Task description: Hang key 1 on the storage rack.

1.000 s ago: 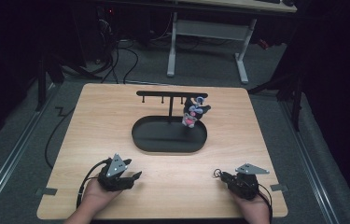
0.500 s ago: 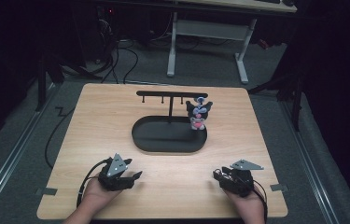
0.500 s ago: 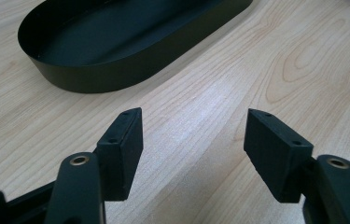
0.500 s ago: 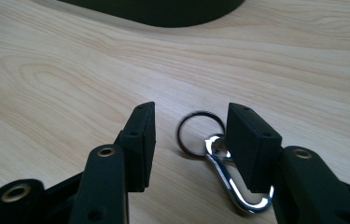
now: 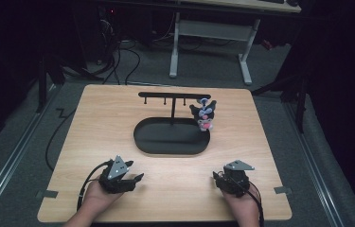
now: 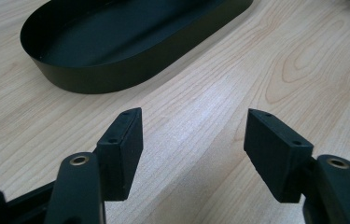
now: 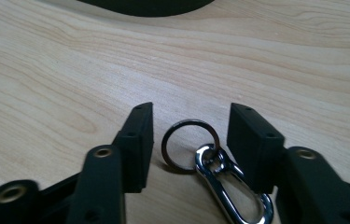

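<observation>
right gripper drawn in over the key ring

shifted inward and toward the tray since a second ago — right gripper (image 7: 191,135) now low over the table (image 5: 175,184), jaws spread apart either side of the key ring (image 7: 190,146), not yet closed on it. ring flat on the wood between the jaws, linked to a silver clasp (image 7: 231,189) running back under the right-hand jaw. probably lined up this way so the jaws can pinch the ring by its rim.

parked at the near left, left gripper (image 6: 191,140) with jaws released and nothing between them, aimed at the bare wood short of the black oval tray (image 6: 116,51) — likely kept clear while the other works.

farther off, mid-table, the tray carrying a post with a hook bar (image 5: 175,95); hung from its right end, a small plush charm (image 5: 203,115), swung since earlier frames.
</observation>
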The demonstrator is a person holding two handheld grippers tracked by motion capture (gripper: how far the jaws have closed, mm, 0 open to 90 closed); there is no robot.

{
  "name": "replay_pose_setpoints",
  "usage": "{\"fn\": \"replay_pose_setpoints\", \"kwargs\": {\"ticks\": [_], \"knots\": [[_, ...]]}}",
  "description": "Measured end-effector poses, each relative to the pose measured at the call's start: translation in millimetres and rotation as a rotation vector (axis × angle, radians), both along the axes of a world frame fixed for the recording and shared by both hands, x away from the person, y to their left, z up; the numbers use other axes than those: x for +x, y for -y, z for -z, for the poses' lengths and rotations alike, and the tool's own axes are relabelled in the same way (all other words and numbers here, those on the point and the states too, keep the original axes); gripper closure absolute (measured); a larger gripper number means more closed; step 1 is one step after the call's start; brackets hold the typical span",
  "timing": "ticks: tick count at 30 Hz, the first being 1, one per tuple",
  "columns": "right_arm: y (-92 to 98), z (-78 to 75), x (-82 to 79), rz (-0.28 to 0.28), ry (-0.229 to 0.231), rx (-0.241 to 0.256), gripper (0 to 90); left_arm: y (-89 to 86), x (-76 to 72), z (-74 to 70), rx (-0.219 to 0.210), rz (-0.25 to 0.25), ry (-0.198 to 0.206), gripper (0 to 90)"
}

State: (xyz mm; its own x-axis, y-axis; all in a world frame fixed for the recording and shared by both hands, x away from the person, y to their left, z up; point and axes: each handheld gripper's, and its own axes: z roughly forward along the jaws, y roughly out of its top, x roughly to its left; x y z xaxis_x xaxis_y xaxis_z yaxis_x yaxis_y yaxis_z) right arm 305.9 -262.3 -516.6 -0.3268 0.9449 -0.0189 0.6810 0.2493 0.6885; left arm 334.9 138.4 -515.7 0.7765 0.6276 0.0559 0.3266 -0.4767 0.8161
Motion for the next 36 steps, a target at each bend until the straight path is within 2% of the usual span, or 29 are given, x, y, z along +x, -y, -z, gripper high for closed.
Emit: {"fn": "replay_pose_setpoints", "kwargs": {"ticks": [7,15,25,32,36], "knots": [[18.2,-5.0,-12.5,0.001,0.000,0.066,72.4,0.3,0.0,0.5,0.004,0.003,-0.003,38.3],[35.3,-6.8,-19.8,0.018,-0.009,0.065,87.6,0.7,0.3,0.6,0.004,0.003,-0.005,38.3],[37.4,-5.3,-14.7,-0.007,-0.023,0.071,87.3,0.7,0.5,1.1,0.007,0.001,-0.006,38.3],[36.7,-8.1,-10.6,-0.025,-0.057,0.076,73.6,0.3,-1.2,1.5,0.009,-0.002,-0.011,38.3],[36.7,-11.2,-7.0,-0.042,-0.099,0.035,70.1,-0.2,-1.9,1.9,0.008,-0.004,-0.012,38.3]]}}
